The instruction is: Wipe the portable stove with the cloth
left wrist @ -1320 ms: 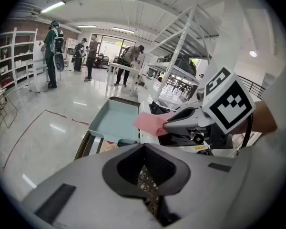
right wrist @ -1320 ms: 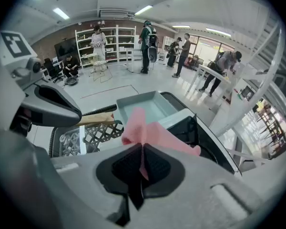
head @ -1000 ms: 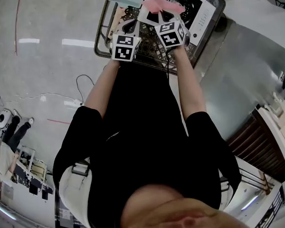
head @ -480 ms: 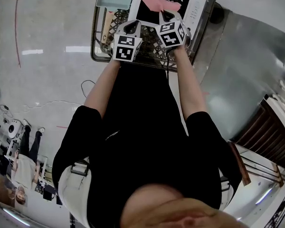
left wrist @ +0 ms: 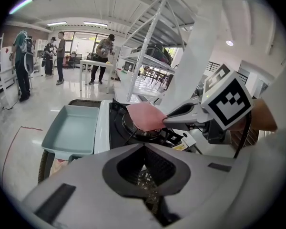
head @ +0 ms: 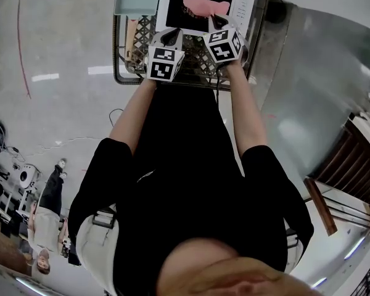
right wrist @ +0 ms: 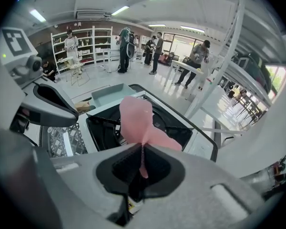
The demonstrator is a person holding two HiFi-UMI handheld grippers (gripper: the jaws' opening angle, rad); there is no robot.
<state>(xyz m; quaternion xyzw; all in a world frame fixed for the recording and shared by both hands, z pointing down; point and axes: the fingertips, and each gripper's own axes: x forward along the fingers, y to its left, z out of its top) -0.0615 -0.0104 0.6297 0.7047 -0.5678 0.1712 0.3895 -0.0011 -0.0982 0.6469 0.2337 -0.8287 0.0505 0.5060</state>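
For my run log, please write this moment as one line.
right gripper: shut on pink cloth | cloth position: over stove burner | left gripper: shut, empty

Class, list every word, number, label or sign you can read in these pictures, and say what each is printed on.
None is readable.
Control panel of the portable stove: print too small to read.
Yellow sticker on the stove: too blurred to read.
Marker cubes: patterns only, no letters.
The cloth: no print.
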